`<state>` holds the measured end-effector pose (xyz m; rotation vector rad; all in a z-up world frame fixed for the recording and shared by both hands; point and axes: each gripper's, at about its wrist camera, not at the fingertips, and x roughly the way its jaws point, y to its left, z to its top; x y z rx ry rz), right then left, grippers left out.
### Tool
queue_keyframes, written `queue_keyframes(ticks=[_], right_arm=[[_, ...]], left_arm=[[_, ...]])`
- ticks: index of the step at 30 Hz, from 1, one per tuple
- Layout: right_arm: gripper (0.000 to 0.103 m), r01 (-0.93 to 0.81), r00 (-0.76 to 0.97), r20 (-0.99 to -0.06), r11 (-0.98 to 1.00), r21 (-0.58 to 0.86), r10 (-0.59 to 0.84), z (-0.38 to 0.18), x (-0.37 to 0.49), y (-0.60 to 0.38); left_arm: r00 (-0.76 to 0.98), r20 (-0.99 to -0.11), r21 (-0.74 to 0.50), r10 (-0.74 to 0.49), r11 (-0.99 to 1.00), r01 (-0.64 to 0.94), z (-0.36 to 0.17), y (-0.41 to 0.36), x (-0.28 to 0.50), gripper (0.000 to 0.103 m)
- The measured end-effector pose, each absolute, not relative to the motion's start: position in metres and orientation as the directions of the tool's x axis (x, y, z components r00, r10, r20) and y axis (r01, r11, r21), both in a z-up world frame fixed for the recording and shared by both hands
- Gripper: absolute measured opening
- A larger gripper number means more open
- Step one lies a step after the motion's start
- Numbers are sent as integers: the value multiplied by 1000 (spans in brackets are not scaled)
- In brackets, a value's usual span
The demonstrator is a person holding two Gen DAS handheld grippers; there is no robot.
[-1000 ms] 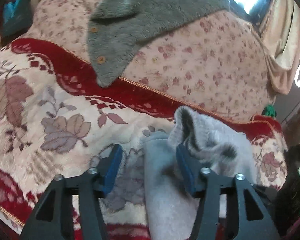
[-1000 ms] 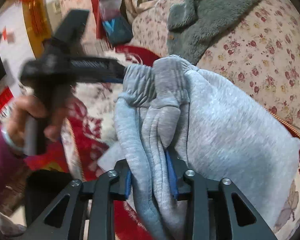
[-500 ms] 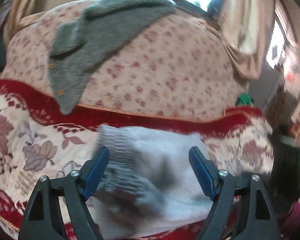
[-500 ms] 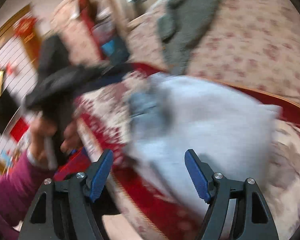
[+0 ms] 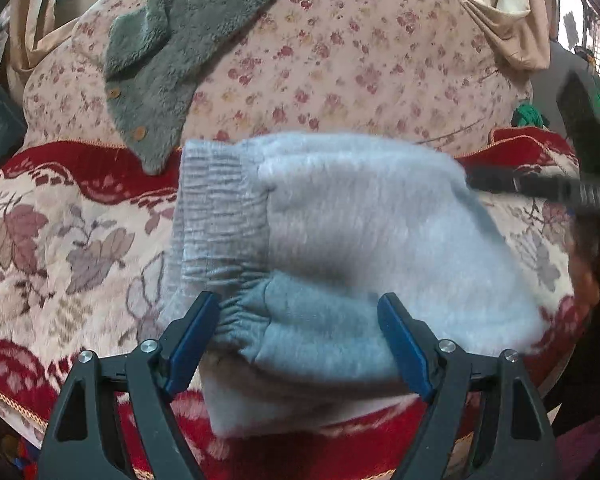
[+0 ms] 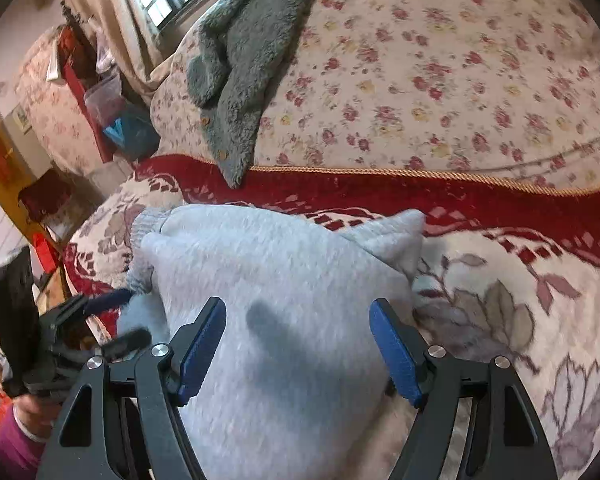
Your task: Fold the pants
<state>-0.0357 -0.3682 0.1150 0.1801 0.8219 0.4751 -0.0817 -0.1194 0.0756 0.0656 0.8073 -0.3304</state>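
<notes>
The light grey fleece pants (image 5: 360, 240) lie folded in a compact bundle on the red and cream floral blanket (image 5: 60, 248), ribbed waistband (image 5: 220, 208) at the left. My left gripper (image 5: 300, 340) is open, its blue pads on either side of the bundle's near edge, holding nothing. In the right wrist view the pants (image 6: 268, 280) fill the middle, and my right gripper (image 6: 298, 352) is open just above them. The right gripper shows in the left wrist view (image 5: 540, 190) at the bundle's right edge. The left gripper shows in the right wrist view (image 6: 100, 320) at the bundle's left.
A grey fuzzy cardigan (image 5: 172, 52) with wooden buttons drapes over the rose-patterned sofa back (image 5: 360, 60). Curtains and a window are behind. In the right wrist view a red shelf with a plastic box (image 6: 100, 96) stands to the far left beyond the sofa's end.
One second ago my right gripper was shut on the bunched pants and lifted them. Both grippers then opened, and the pants now lie flat as a folded bundle on the blanket.
</notes>
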Motion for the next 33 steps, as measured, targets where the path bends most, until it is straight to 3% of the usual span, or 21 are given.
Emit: queue_keyframes(ticks=[4, 8, 10, 11, 12, 15, 20, 22, 27, 33], right_arm=[[80, -285, 596, -685, 908, 308, 420, 117, -13, -369], [80, -164, 567, -716, 908, 386, 407, 100, 14, -392], [80, -146, 522, -713, 872, 467, 469, 88, 27, -399], [78, -159, 501, -703, 853, 498, 504, 83, 33, -399], [66, -182, 491, -699, 846, 501, 520, 81, 37, -397], [55, -230, 493, -716, 867, 441, 495, 80, 44, -385], [50, -226, 502, -744, 898, 378, 440, 76, 58, -375], [50, -218, 507, -754, 908, 357, 418, 79, 57, -372], [73, -156, 570, -747, 938, 310, 342, 102, 30, -378], [78, -212, 600, -734, 948, 238, 318, 120, -19, -364]], left_arm=[[642, -716, -89, -274, 948, 305, 69, -115, -85, 81], [645, -711, -104, -279, 949, 296, 66, -116, -82, 81], [648, -709, -110, -280, 950, 291, 64, -116, -80, 81], [648, -706, -118, -286, 950, 290, 62, -115, -80, 81], [650, -702, -125, -291, 949, 290, 62, -114, -80, 81], [648, -698, -151, -306, 947, 285, 60, -110, -79, 81], [648, -687, -193, -329, 942, 274, 59, -106, -77, 81], [648, -690, -195, -324, 944, 264, 59, -106, -76, 81], [666, -691, -169, -281, 959, 229, 62, -111, -79, 81], [699, -683, -164, -212, 977, 136, 71, -115, -87, 81]])
